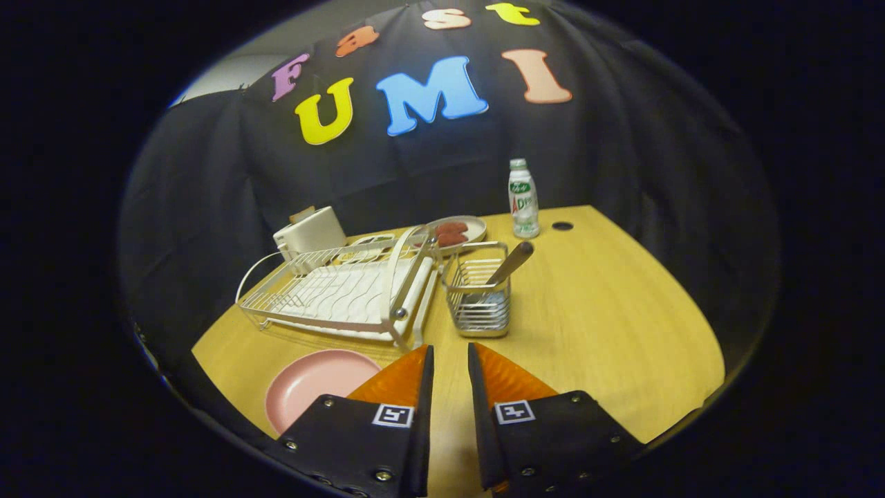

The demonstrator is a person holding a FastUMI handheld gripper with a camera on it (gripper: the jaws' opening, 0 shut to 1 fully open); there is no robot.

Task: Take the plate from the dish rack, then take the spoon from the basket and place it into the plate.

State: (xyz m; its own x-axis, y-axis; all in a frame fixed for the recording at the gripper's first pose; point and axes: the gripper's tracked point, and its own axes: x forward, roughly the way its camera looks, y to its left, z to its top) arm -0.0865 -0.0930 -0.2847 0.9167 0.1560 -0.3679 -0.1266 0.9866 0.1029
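A pink plate (pixel 314 385) lies flat on the wooden table (pixel 608 325), just left of my left finger and in front of the dish rack. The white wire dish rack (pixel 339 290) stands beyond it with nothing in its slots. To the rack's right is a small wire basket (pixel 478 299); a spoon (pixel 510 263) leans in it, handle up and tilted right. My gripper (pixel 450 351) hovers above the table a short way in front of the basket. Its fingers stand a narrow gap apart with nothing between them.
A white boxy appliance (pixel 310 232) sits behind the rack. A light plate with reddish pieces (pixel 458 231) lies at the back, next to a small drink bottle (pixel 523 199). A dark round hole (pixel 562 226) marks the table to the bottle's right.
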